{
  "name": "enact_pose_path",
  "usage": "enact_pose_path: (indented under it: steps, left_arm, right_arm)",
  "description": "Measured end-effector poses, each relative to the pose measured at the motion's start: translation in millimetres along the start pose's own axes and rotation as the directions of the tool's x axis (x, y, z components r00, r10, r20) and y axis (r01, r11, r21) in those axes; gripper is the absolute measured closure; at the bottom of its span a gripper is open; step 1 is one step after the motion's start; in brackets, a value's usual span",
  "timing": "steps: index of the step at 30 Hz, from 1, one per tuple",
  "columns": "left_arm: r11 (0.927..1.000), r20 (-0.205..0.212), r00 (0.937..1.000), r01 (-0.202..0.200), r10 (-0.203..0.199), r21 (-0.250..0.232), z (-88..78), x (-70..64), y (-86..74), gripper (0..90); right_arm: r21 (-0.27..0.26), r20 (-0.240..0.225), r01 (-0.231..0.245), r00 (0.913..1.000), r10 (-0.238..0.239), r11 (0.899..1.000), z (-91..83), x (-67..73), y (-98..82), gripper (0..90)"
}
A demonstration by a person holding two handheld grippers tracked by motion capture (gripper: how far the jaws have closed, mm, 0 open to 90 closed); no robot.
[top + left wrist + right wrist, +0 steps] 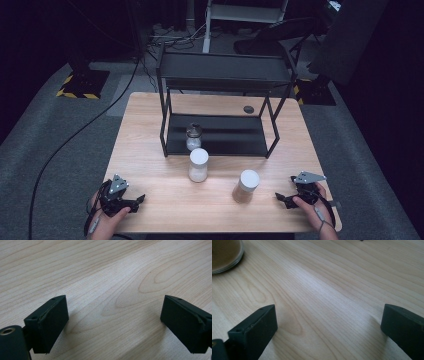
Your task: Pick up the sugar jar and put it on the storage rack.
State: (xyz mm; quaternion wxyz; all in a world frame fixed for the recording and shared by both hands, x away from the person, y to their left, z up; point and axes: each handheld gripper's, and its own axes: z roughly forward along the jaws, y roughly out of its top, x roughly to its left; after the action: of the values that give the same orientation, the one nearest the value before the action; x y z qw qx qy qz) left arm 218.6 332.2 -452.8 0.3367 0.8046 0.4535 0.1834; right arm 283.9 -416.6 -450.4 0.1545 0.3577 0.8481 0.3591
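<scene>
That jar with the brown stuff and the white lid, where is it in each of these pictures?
High view: the brown jar stands on the table, right of middle, close to the right gripper.
Right gripper view: its glass base sits in the top left corner.
Left gripper view: bare wood between the open fingers.
Shared landmark: the pale wood grain of the table.

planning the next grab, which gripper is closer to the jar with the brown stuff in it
Right. The right gripper rests on the table just right of the brown-filled jar, jaws open toward it. The left gripper sits near the table's left front corner, much farther off, beyond the white-filled jar.
</scene>
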Motion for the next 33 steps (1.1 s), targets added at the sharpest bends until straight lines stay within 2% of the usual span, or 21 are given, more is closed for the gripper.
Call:
enact_pose_path:
  steps: [5,14,26,33]
  left_arm:
    - [1.0,0.004,1.0,-0.003,0.003,0.004,-0.2,0.6,0.4,6.5]
    - [1.0,0.005,1.0,-0.003,0.003,0.004,0.0,1.2,0.6,6.1]
    - [1.0,-0.001,1.0,0.003,-0.003,0.004,2.0,1.7,2.4,5.5]
    - [1.0,-0.001,1.0,0.003,-0.003,0.007,2.2,1.7,3.1,5.2]
  right_arm:
    - [-0.017,-0.004,-0.008,1.0,0.008,1.0,-3.6,2.0,2.1,1.7]
    - [-0.076,-0.031,0.007,0.9995,-0.009,0.997,-17.9,5.6,15.3,2.3]
    - [-0.115,-0.069,0.028,0.997,-0.036,0.993,-43.5,12.2,49.1,3.4]
    - [-0.131,-0.084,0.041,0.9951,-0.053,0.991,-52.5,16.8,66.2,3.8]
